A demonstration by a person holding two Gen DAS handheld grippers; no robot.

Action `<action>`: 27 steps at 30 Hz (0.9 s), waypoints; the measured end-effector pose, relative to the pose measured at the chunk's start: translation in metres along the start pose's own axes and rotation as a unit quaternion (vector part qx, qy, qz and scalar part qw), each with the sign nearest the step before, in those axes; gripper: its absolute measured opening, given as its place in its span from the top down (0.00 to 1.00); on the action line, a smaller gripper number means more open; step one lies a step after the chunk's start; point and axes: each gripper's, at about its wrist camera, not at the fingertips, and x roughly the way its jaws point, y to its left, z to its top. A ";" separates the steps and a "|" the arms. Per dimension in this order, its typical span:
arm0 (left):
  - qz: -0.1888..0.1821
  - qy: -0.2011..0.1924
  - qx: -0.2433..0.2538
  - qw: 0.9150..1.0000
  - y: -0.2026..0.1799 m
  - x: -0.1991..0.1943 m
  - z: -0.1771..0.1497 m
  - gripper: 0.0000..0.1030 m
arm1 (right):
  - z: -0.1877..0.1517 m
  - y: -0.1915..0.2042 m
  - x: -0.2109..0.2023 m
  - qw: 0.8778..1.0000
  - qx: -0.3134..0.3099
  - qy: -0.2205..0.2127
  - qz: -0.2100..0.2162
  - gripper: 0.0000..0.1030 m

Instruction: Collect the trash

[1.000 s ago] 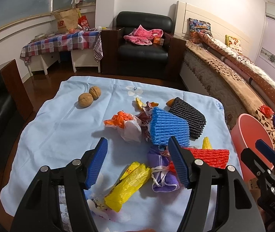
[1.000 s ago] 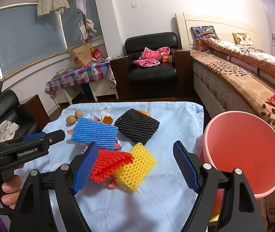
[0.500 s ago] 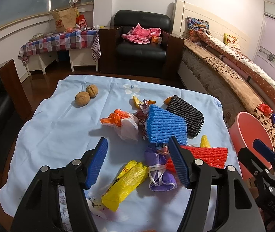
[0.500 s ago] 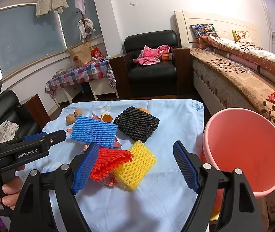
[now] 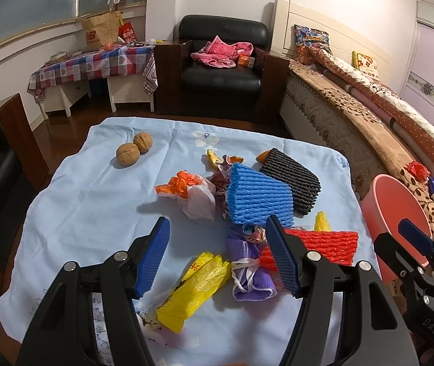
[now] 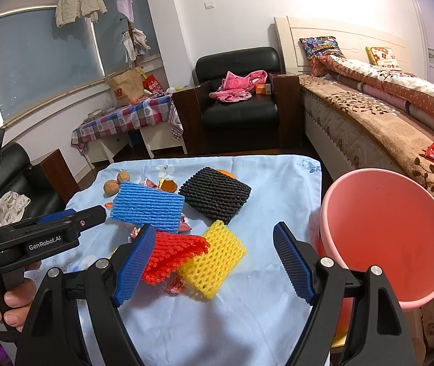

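Note:
Trash lies scattered on a light blue cloth (image 5: 79, 201): a blue foam net (image 5: 258, 198), a black foam net (image 5: 291, 177), a red foam net (image 5: 317, 244), a yellow foam net (image 6: 213, 260), a yellow plastic bag (image 5: 194, 286), a purple mask (image 5: 249, 271) and an orange-and-white wrapper (image 5: 192, 192). My left gripper (image 5: 218, 257) is open above the yellow bag and mask, holding nothing. My right gripper (image 6: 213, 263) is open over the red (image 6: 174, 254) and yellow nets, empty. A pink bucket (image 6: 384, 238) stands at the table's right edge.
Two walnuts (image 5: 133, 149) sit at the far left of the cloth. Beyond the table are a black armchair (image 5: 221, 70) with pink clothes, a checkered side table (image 5: 95, 64), and a bed (image 5: 369, 113) along the right. A hand (image 6: 6, 299) holds the left gripper.
Both views have shifted slightly; the left gripper has risen and pulled back a little. Both grippers stay open and no trash has moved.

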 end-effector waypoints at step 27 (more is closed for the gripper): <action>-0.050 0.012 -0.004 0.999 0.009 0.010 0.003 0.36 | -0.002 -0.006 0.013 1.000 0.004 0.013 0.003 0.24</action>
